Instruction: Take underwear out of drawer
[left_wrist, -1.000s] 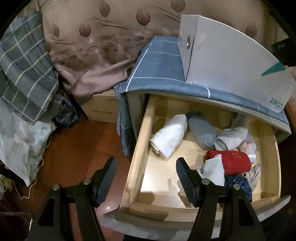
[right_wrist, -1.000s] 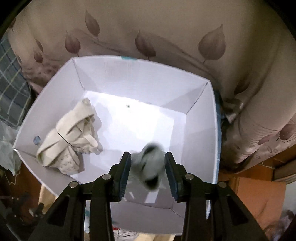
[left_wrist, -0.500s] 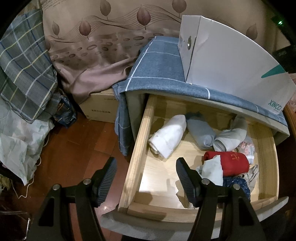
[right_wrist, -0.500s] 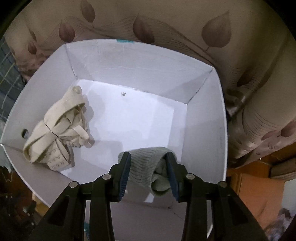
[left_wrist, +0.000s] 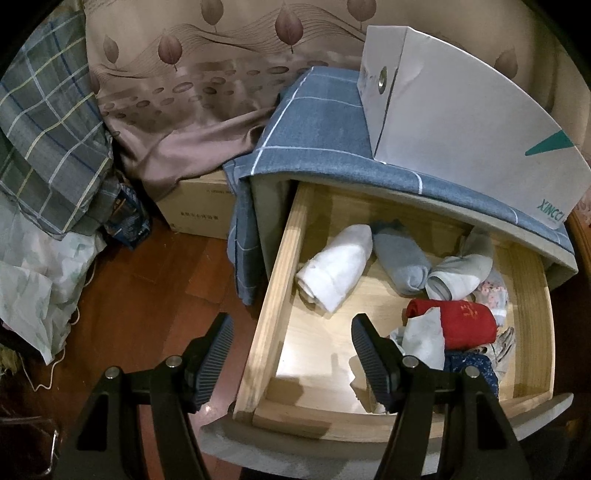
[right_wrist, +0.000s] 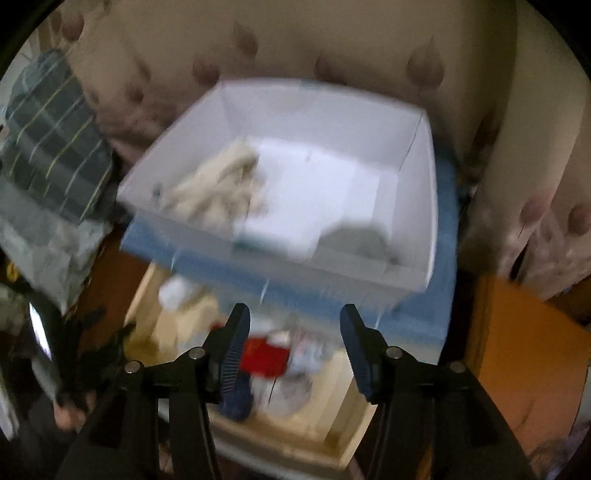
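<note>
The right gripper (right_wrist: 293, 334), jaws just opening, holds nothing; a grey roll (right_wrist: 352, 240), probably underwear, lies low right in the white box (right_wrist: 424, 206). The left gripper (left_wrist: 291, 343) hangs wide open beside the drawer (left_wrist: 275, 295), centre frame.

Both wrist views look steeply down, left close over the open drawer (left_wrist: 413, 325), right blurred, higher above the white box (right_wrist: 295, 206); both share drawer and box.

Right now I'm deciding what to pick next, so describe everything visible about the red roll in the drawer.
The red roll is a soft fabric bundle, rolled tight, with small gold marks on its side. It lies on its side at the right of the open wooden drawer, a white cloth draped over its left end, other bundles pressed around it. No gripper touches it.
</note>
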